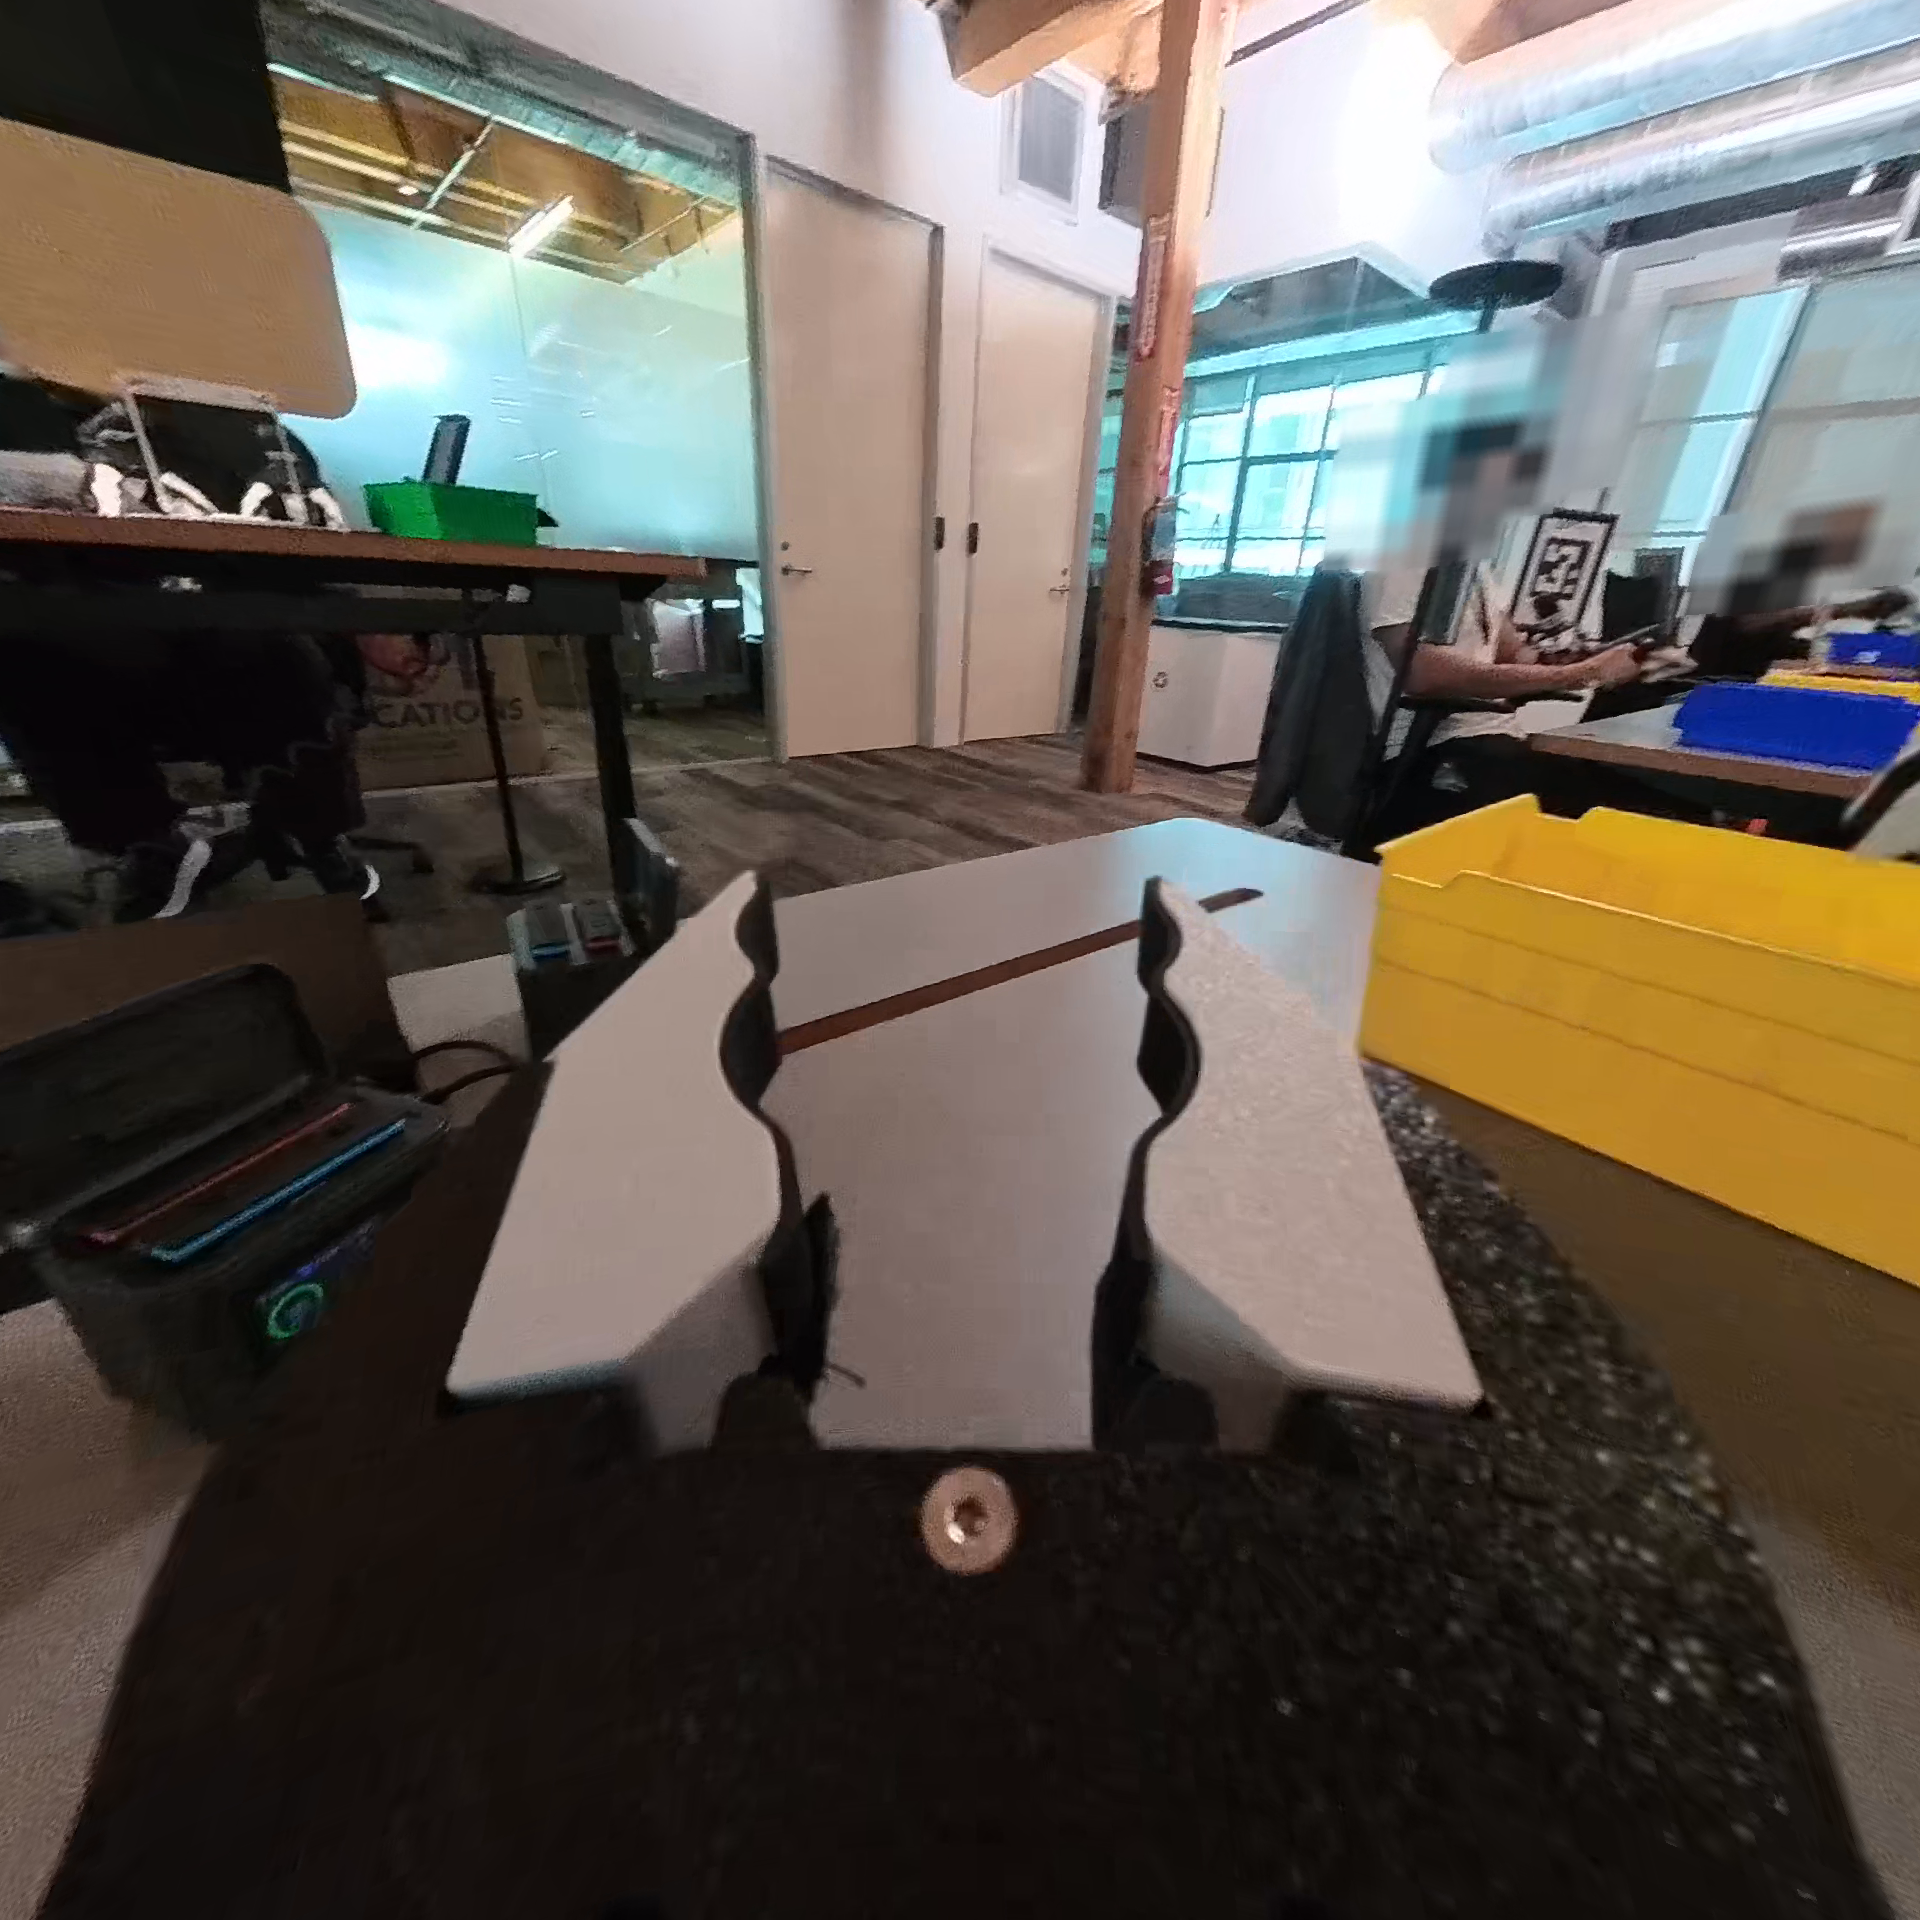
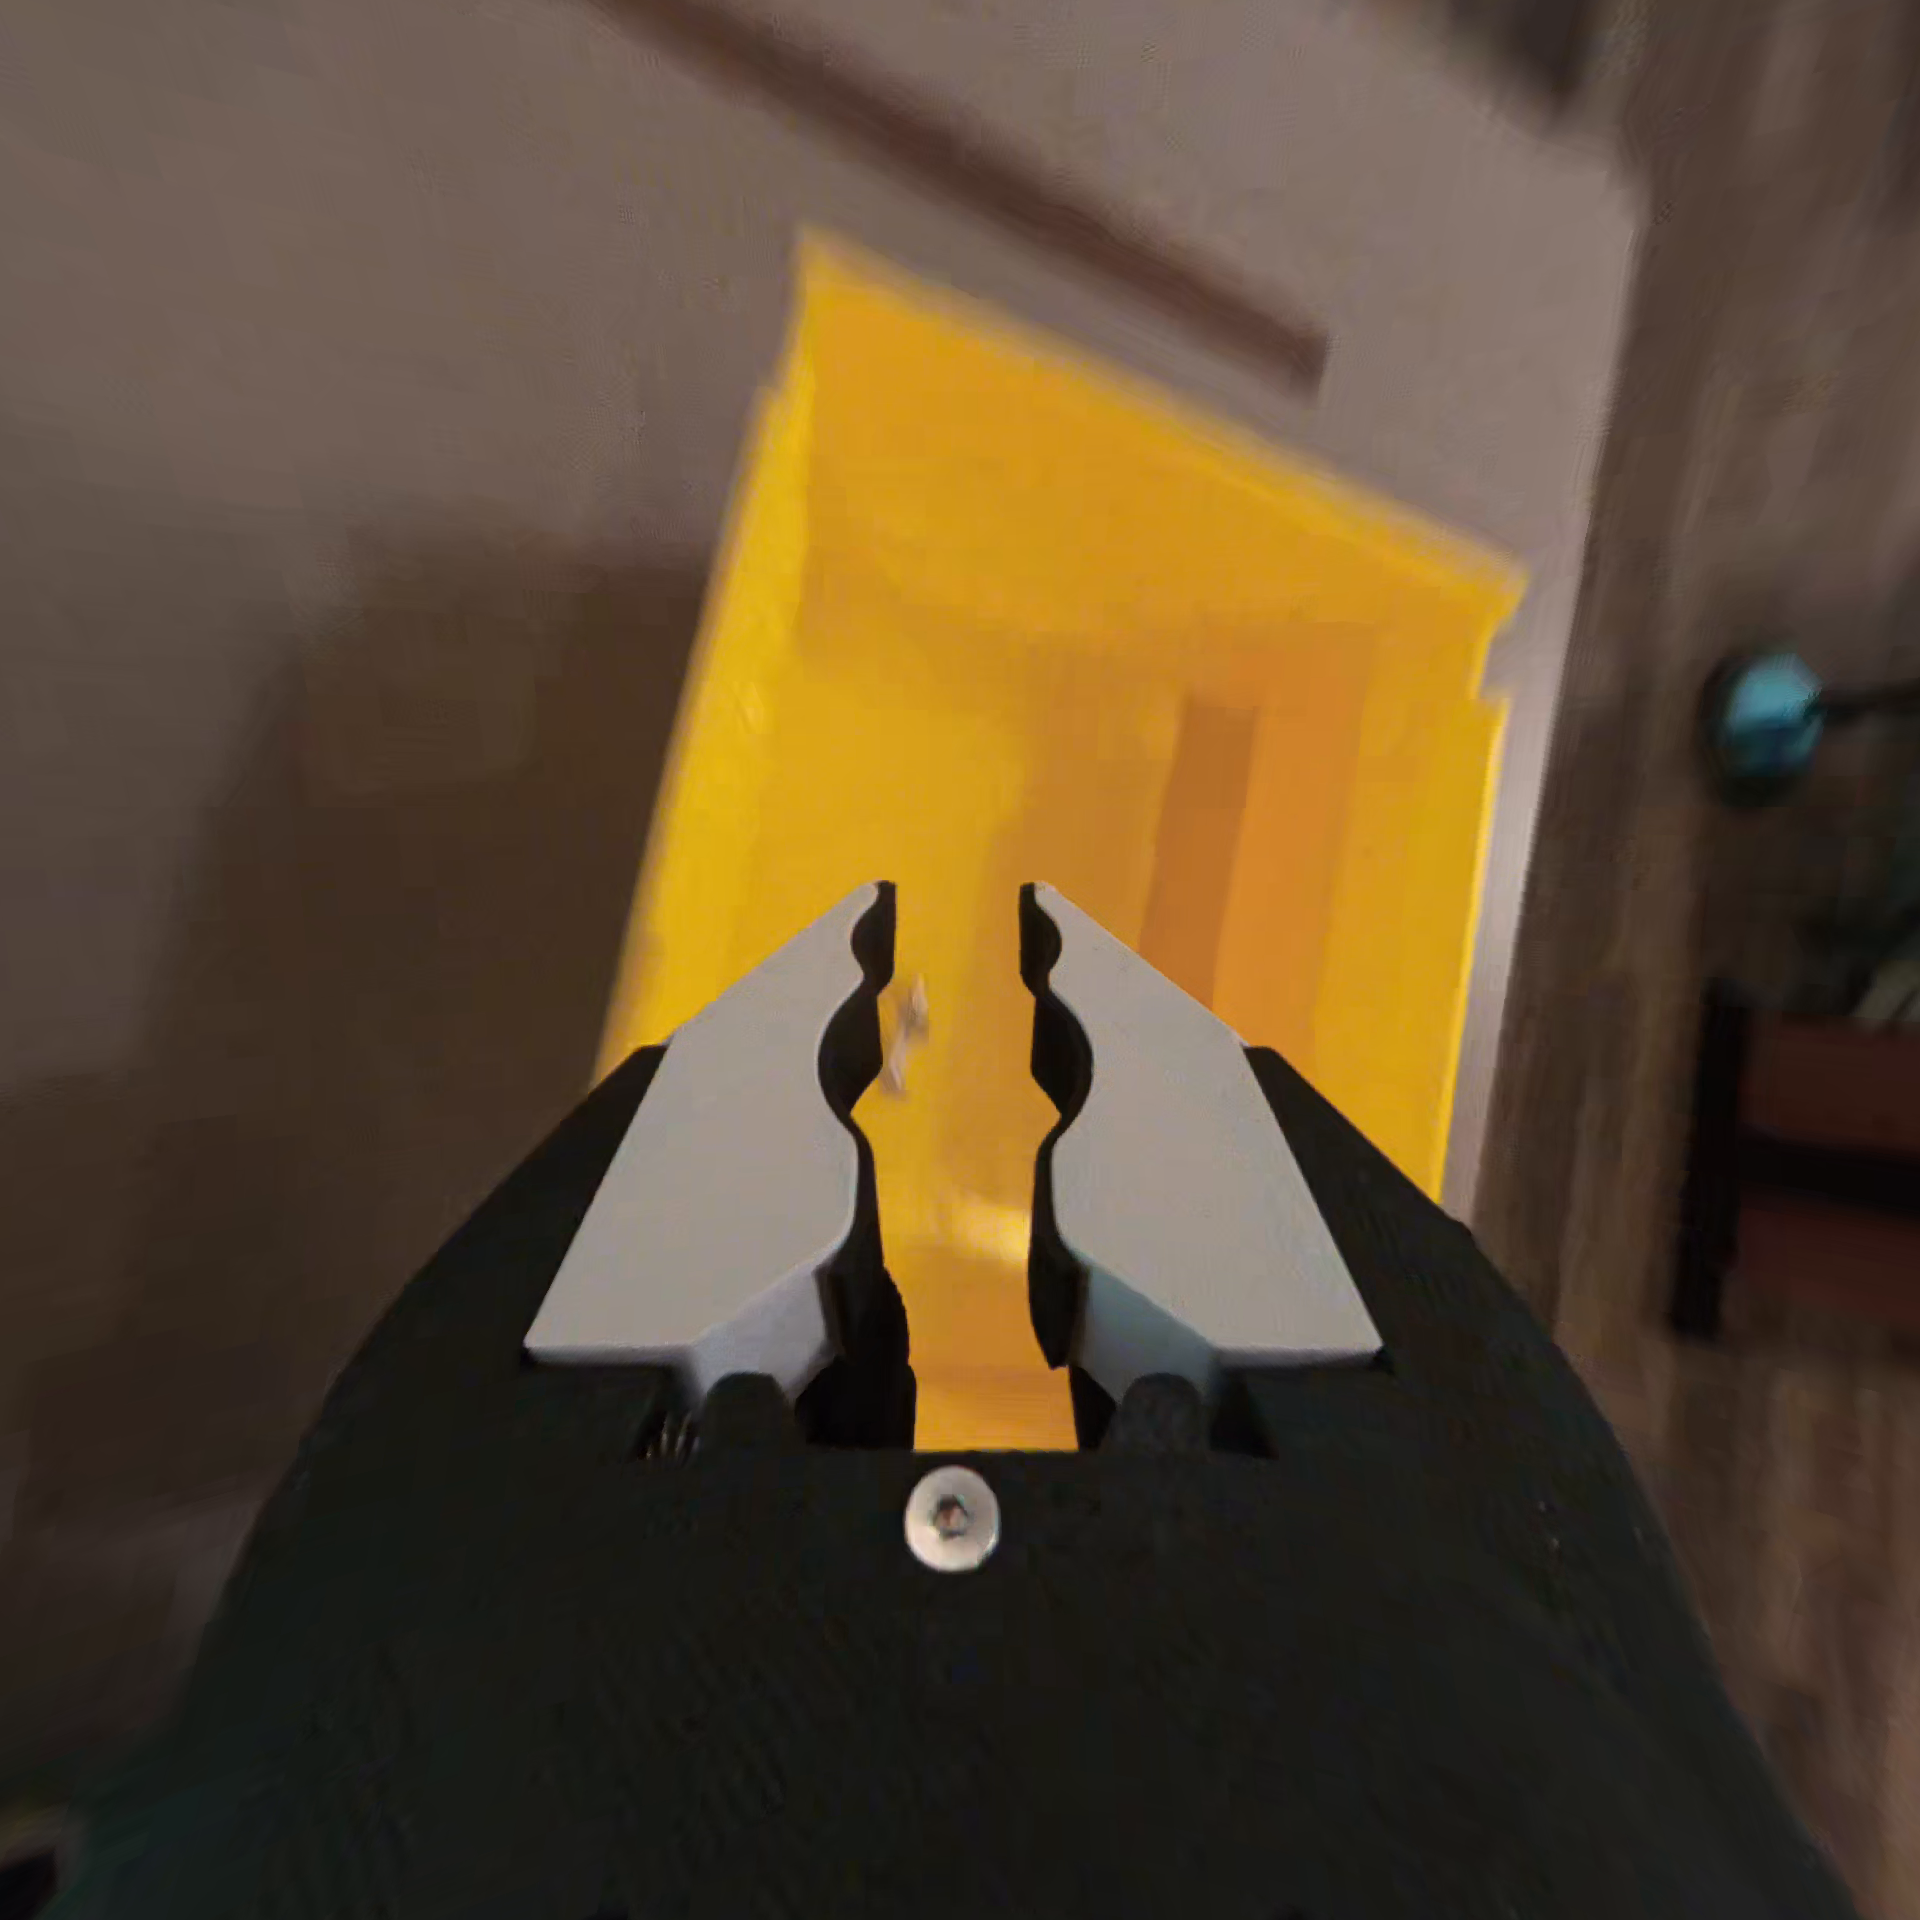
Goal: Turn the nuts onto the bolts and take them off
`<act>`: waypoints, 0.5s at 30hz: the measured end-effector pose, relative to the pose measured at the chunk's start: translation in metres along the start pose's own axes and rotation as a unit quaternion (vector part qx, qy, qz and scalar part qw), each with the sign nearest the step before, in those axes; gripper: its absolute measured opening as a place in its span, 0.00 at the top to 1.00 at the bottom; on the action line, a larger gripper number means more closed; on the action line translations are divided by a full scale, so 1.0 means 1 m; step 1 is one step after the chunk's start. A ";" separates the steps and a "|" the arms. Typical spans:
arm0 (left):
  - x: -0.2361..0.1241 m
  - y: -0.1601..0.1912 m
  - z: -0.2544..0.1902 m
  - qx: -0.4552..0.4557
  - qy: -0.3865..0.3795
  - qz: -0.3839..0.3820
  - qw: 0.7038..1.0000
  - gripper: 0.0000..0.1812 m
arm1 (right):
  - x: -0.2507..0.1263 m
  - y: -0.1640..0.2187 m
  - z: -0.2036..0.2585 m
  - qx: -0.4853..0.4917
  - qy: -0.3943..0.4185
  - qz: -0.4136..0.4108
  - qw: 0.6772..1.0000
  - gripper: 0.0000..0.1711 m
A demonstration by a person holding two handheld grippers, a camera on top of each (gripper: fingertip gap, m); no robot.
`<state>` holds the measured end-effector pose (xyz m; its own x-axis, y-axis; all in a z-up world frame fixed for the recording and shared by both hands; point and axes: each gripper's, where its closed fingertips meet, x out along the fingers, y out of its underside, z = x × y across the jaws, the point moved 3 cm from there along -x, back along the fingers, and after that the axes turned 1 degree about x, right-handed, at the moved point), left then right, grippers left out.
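Observation:
My left gripper is open and empty, held low over the grey table top, to the left of a yellow bin. My right gripper is open with a narrow gap and points down into the yellow bin. A small blurred metal piece, perhaps a bolt or nut, lies on the bin floor, seen between the fingers near the left one. The right wrist view is blurred by motion. No other nuts or bolts show clearly.
An open black case with thin tools lies at the table's left. A dark slot runs across the table top. Beyond are another desk with a green tray, seated people, blue bins, doors and a wooden post.

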<state>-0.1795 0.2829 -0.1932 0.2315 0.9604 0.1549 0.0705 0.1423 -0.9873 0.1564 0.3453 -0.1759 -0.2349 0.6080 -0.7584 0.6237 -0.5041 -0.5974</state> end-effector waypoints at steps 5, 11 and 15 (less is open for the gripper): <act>0.000 0.014 0.012 0.055 -0.072 0.061 0.994 0.77 | -0.038 -0.110 0.128 -0.036 -0.175 -0.376 0.909 0.91; 0.000 0.013 0.010 0.064 -0.084 0.052 0.993 0.94 | 0.023 -0.130 0.197 0.032 -0.218 -0.479 0.850 1.00; -0.001 0.016 0.015 0.094 -0.106 0.068 0.988 0.94 | 0.042 -0.123 0.203 0.023 -0.147 -0.556 0.817 1.00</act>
<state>-0.1932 0.2877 -0.2096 0.0171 0.9994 0.0303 -0.1336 0.0323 -0.9905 -0.0812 0.3085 -0.1876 -0.8110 0.5354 0.2357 -0.1261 0.2334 -0.9642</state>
